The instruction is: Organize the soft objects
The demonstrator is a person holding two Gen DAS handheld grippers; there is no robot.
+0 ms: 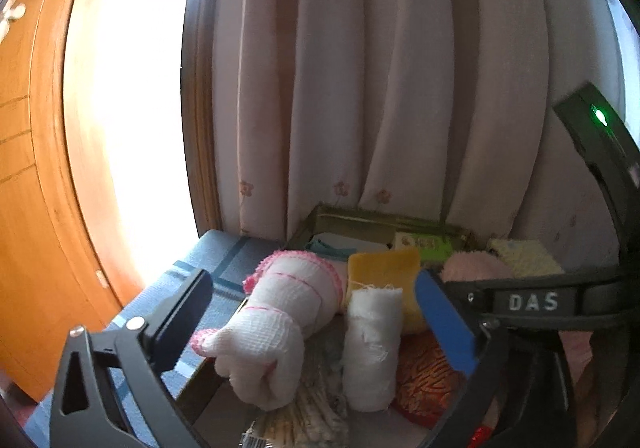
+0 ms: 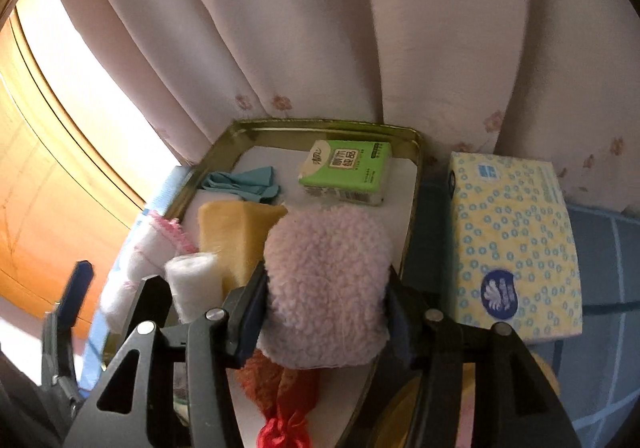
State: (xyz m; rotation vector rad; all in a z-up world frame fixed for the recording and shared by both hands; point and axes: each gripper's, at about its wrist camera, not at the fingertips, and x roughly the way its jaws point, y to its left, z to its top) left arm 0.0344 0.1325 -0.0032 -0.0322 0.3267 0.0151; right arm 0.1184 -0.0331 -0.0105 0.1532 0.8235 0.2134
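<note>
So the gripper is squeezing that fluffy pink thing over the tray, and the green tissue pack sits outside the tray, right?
Not quite. The right gripper does squeeze the fluffy pink thing, but the green tissue pack lies inside the tray, as the right wrist view shows.

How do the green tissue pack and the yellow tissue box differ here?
The green tissue pack lies inside the gold tray; the yellow tissue box sits outside it, on the blue cloth. The pack is plain green and smaller; the box is larger, with blue rings. Neither is gripped.
</note>
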